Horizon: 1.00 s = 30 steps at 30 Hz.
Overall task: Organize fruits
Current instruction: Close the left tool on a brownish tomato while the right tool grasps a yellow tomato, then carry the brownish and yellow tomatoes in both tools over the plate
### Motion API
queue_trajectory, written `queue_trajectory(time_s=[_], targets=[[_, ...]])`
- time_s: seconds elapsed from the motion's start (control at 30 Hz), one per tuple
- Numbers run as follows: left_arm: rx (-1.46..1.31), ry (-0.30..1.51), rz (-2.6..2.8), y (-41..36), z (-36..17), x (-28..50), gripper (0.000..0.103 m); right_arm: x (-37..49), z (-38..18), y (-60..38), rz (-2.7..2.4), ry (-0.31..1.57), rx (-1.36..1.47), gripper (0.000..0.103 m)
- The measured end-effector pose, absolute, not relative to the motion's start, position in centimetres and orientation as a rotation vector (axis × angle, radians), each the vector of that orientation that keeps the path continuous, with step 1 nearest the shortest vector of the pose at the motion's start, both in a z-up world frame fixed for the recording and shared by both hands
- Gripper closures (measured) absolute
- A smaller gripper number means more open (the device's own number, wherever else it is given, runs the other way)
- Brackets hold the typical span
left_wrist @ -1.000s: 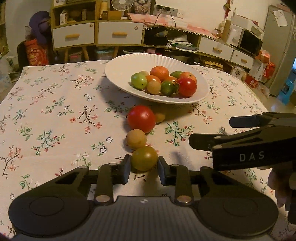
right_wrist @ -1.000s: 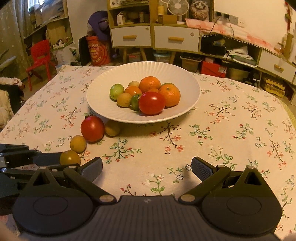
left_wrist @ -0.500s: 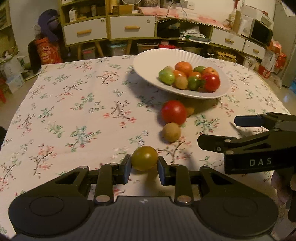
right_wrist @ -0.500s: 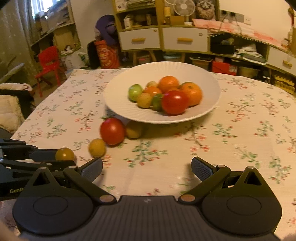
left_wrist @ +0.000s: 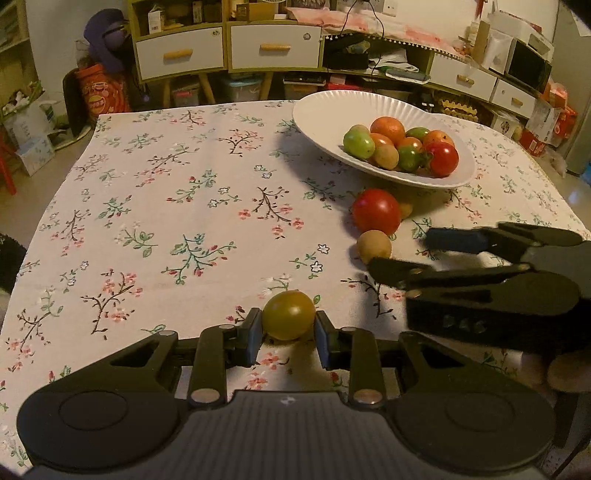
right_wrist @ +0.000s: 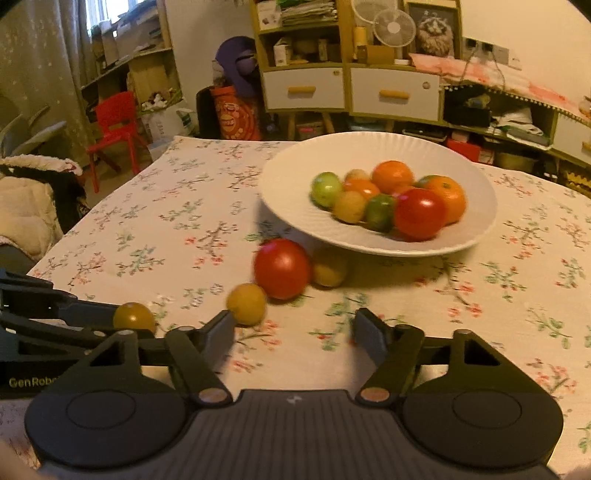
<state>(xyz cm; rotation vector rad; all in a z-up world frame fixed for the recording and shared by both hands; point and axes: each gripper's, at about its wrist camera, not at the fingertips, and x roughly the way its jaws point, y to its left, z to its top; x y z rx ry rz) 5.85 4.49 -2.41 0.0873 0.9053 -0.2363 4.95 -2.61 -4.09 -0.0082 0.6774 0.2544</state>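
The olive-yellow tomato point(left_wrist: 288, 314) stays pinched in the left gripper point(left_wrist: 289, 334), now drawn back from the tan fruit point(left_wrist: 373, 246) and the white plate point(left_wrist: 325, 110). The right gripper point(right_wrist: 294, 328) has slid closer to the loose fruit, its jaws closing on nothing

We are in a lived-in home, in a dining or living room. The surface point(left_wrist: 155, 206) wears a floral tablecloth and carries a white plate point(right_wrist: 291, 184) of fruit. Behind it we see yellow-framed cabinets with white drawers point(right_wrist: 395, 94), a desk fan point(right_wrist: 393, 26), a framed cat picture point(right_wrist: 434, 27), a small red plastic chair point(right_wrist: 114, 125), a microwave point(left_wrist: 528, 64) and stacked boxes point(left_wrist: 546, 114).
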Motion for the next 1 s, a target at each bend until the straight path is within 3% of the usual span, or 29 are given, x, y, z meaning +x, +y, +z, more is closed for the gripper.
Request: queue_trajectory(time_s=[0.1, 0.67, 1.0], targets=[[0.084, 0.909, -0.236, 4.8, -2.4, 5.7, 0.072, 5.1, -4.1, -1.7, 0.277, 0.678, -0.026, 0.050], [0.069, 0.912, -0.250, 4.8, -2.3, 5.7, 0.072, 5.2, -4.0, -1.2, 0.267, 0.665, -0.020, 0.080], [0.070, 0.902, -0.260, 4.5, -2.1, 5.8, 0.072, 4.5, -3.2, -1.8, 0.281, 0.661, -0.023, 0.080]])
